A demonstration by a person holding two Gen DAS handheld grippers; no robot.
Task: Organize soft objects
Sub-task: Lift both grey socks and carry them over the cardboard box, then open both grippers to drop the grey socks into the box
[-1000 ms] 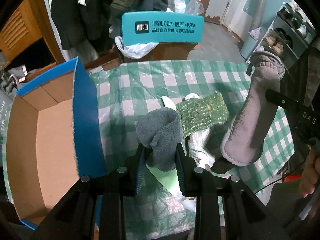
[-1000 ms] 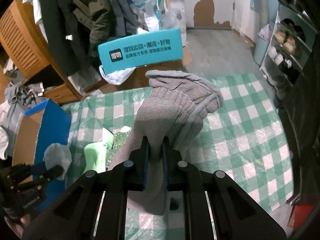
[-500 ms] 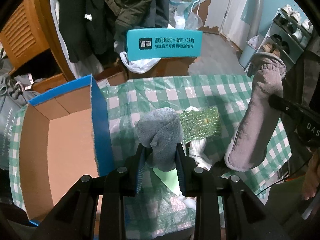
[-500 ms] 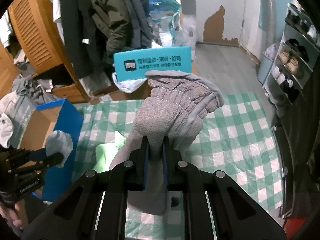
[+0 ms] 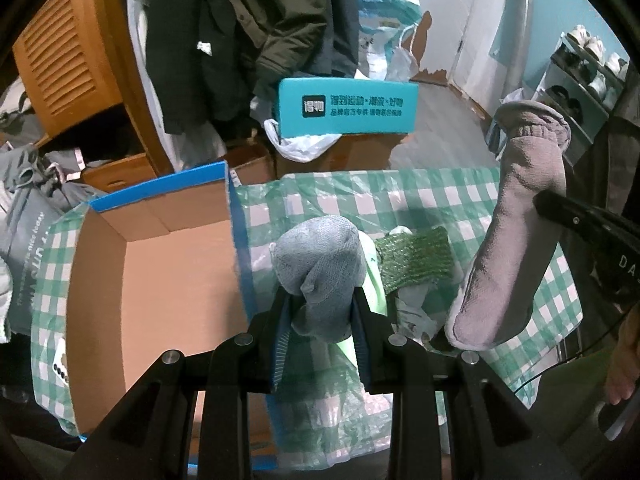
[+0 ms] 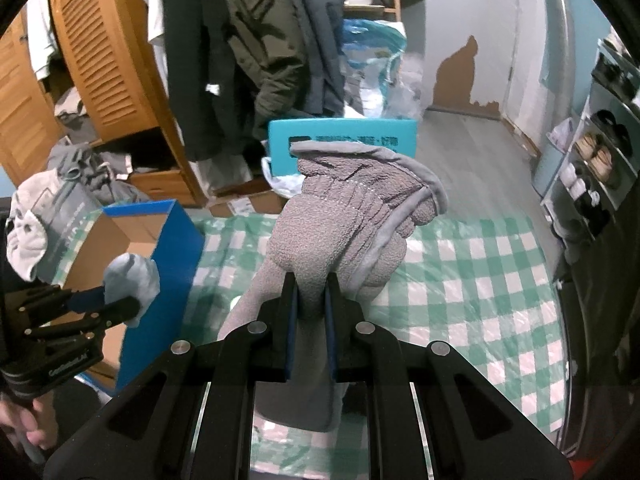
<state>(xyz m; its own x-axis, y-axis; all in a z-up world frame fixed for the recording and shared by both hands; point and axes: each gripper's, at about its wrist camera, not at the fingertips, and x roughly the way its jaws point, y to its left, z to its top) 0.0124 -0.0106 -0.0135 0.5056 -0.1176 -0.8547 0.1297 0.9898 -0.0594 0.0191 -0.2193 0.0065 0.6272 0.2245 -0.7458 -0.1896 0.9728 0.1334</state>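
Observation:
My left gripper [image 5: 320, 312] is shut on a blue-grey sock [image 5: 320, 268] and holds it above the checked table, just right of the open blue cardboard box [image 5: 160, 280]. It also shows in the right wrist view [image 6: 128, 276]. My right gripper [image 6: 311, 300] is shut on a long grey fuzzy sock [image 6: 344, 216] that hangs over the table; this sock shows in the left wrist view [image 5: 516, 240]. A green knitted sock [image 5: 416, 260], a light green sock [image 5: 374, 288] and a white one lie on the table under the grippers.
The table has a green-and-white checked cover [image 6: 480, 280]. A teal box [image 5: 348, 108] stands beyond its far edge, with cartons and bags. Hanging coats [image 6: 260, 40] and a wooden wardrobe are behind. A shoe rack [image 6: 596, 160] is at the right.
Both grippers have risen with their socks, so the table and the box look farther away. The left gripper has drifted towards the box.

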